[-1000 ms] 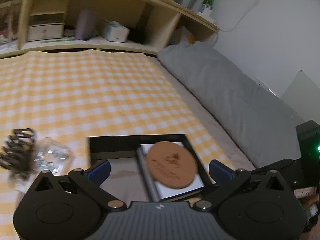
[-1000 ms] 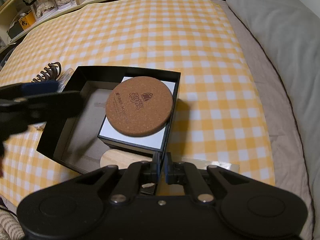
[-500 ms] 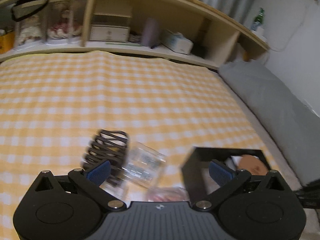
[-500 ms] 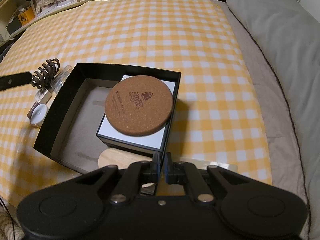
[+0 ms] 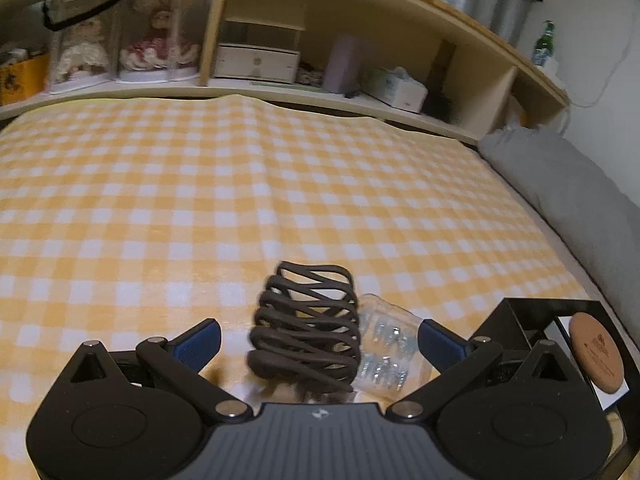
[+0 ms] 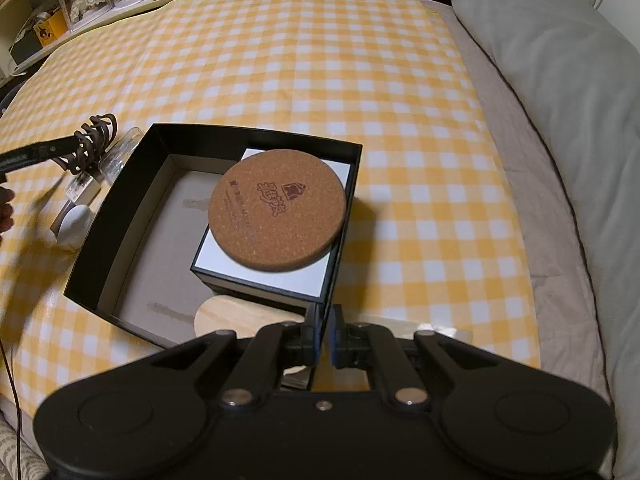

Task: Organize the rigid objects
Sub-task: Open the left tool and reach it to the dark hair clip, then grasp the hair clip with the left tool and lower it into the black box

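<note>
A dark brown hair claw [image 5: 308, 328] lies on the yellow checked cloth, with a clear plastic case [image 5: 388, 344] touching its right side. My left gripper [image 5: 318, 340] is open, and its blue pads flank both items without touching them. The open black box [image 6: 120, 216] holds a white-topped smaller box [image 6: 280, 276] with a round cork coaster [image 6: 278, 210] on it, and a pale wooden disc [image 6: 224, 316] lies in the near corner. My right gripper [image 6: 325, 332] is shut on the black box's near right wall. One left fingertip [image 6: 40, 152] reaches the hair claw [image 6: 94, 140].
Small loose items lie left of the box: a white rounded piece [image 6: 74, 220] and a small labelled bottle [image 6: 84, 186]. A grey pillow [image 6: 560, 120] runs along the right. Wooden shelves [image 5: 260, 60] with boxes and doll cases stand behind the bed.
My left gripper has swung left from over the black box to the hair claw and clear case, and has come lower. The right gripper and the box have not moved.
</note>
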Demonstrator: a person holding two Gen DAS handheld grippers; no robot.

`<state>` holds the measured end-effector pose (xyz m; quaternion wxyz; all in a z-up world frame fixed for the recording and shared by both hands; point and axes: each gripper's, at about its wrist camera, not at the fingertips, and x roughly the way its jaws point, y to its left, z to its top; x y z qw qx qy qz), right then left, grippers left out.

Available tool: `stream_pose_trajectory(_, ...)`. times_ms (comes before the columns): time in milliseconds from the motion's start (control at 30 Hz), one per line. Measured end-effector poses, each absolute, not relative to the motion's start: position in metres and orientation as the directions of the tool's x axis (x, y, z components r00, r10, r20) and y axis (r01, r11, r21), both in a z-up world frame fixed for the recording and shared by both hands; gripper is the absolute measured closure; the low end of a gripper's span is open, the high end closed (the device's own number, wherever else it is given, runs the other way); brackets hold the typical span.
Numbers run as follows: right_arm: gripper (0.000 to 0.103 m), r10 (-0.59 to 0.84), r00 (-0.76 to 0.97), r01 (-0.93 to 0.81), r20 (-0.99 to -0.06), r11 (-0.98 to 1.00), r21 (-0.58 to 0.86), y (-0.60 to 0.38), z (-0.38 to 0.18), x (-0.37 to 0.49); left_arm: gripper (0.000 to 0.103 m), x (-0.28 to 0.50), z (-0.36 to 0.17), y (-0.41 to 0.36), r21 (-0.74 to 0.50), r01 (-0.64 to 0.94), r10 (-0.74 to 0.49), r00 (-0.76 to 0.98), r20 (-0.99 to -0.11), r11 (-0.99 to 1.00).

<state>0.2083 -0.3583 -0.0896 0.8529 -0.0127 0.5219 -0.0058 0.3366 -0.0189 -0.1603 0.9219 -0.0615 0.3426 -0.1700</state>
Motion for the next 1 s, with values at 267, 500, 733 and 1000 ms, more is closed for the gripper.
stream_pose_trajectory(267,0.098,-0.029,0.451,-0.009,-0.892,0.999,-0.037,-0.358,-0.091,0.209,0.014,0.340,-0.167,-0.028,-0.199,0.273,-0.337,0.735,-0.588,0.941)
stream_pose_trajectory(500,0.098,-0.035,0.449,-0.010,-0.893,0.999,-0.044,-0.358,-0.091,0.210,0.041,0.336,-0.169,-0.027,-0.191,0.272,-0.328,0.676,-0.659,0.943)
stream_pose_trajectory(733,0.098,-0.030,0.445,-0.011,-0.895,0.999,-0.039,-0.359,-0.093,0.211,0.042,0.315,-0.139,-0.011,-0.219,0.323,-0.383,0.637,-0.669,0.921)
stream_pose_trajectory(1000,0.097,-0.030,0.444,-0.012,-0.896,0.999,-0.039,-0.358,-0.094,0.212,0.042,0.283,-0.100,-0.029,-0.249,0.440,-0.488,0.594,-0.640,0.863)
